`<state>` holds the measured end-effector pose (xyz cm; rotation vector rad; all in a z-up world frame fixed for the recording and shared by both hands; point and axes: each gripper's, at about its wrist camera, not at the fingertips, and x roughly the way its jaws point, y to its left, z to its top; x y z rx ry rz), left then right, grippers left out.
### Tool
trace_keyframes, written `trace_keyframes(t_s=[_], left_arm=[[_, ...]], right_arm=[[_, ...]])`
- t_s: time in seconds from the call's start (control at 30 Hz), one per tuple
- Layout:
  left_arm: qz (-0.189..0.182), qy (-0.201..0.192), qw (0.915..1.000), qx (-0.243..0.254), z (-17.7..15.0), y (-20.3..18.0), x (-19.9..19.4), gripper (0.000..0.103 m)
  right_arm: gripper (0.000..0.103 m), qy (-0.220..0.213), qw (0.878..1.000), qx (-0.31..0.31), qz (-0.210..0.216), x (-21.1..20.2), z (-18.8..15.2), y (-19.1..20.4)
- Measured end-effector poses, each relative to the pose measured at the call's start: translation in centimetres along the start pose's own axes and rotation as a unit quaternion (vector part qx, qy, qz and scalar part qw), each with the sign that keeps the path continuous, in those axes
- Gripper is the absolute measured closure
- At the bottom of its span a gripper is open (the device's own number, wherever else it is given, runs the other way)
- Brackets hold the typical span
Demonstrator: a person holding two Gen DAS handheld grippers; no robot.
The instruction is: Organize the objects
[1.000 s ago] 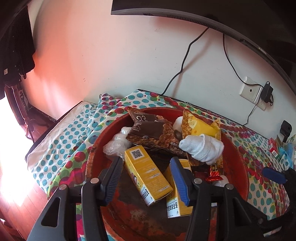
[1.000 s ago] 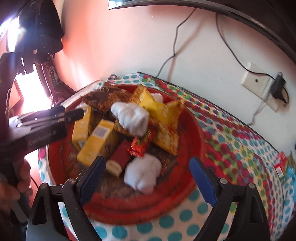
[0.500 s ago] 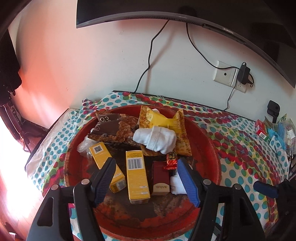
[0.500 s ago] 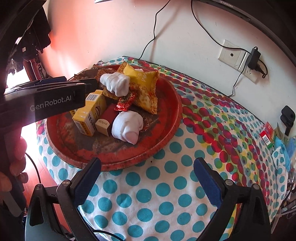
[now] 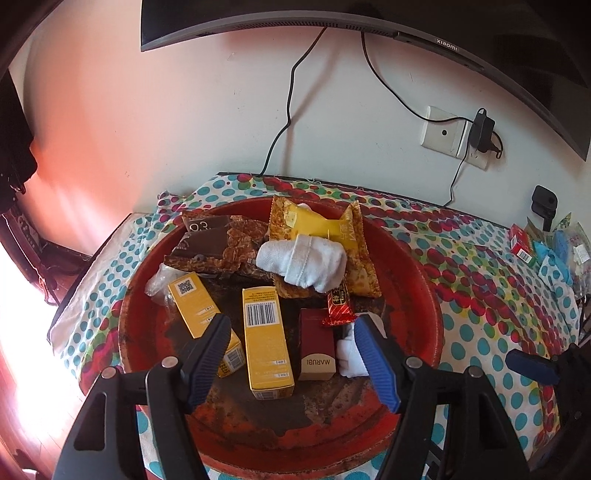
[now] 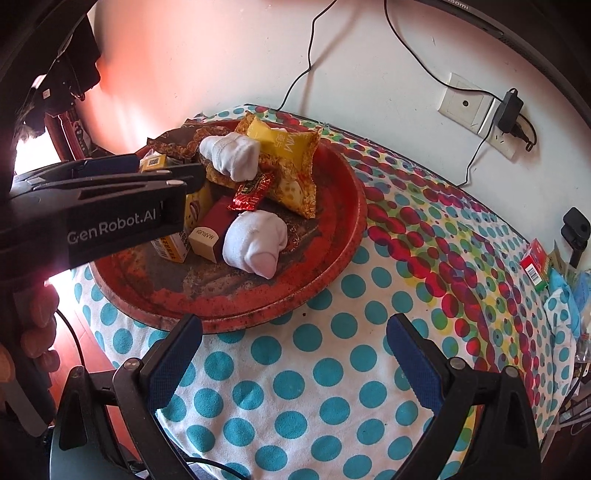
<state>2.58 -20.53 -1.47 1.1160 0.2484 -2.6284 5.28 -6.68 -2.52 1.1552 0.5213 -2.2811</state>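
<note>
A worn red tray (image 5: 413, 280) on a polka-dot cloth holds two yellow cartons (image 5: 267, 339), a dark red box (image 5: 317, 345), a red candy wrapper (image 5: 339, 302), two rolled white socks (image 5: 303, 260), a yellow snack bag (image 5: 321, 225) and a brown snack bag (image 5: 218, 247). My left gripper (image 5: 293, 354) is open and empty, above the tray's near part. My right gripper (image 6: 295, 362) is open and empty over the cloth, in front of the tray (image 6: 332, 258). The second sock (image 6: 255, 243) lies beside the red box (image 6: 210, 232).
A monitor (image 5: 332, 22) hangs over the table's back edge. Cables run to a wall socket (image 5: 443, 133). Small packets (image 6: 535, 266) lie at the table's right end. The left gripper's body (image 6: 103, 218) crosses the left of the right wrist view.
Both grippers have pulled back and risen from the tray. The right gripper now hangs over bare cloth in front of it. Both stay open and empty.
</note>
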Motion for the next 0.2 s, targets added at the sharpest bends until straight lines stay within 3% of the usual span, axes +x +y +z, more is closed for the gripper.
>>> trace_keyframes(t_s=[0.2], left_arm=[[0.02,0.003,0.9998,0.006,0.1,0.31,-0.13,0.032]], right_arm=[[0.003,0.005,1.0,-0.021,-0.015,0.26,1.0,0.42]])
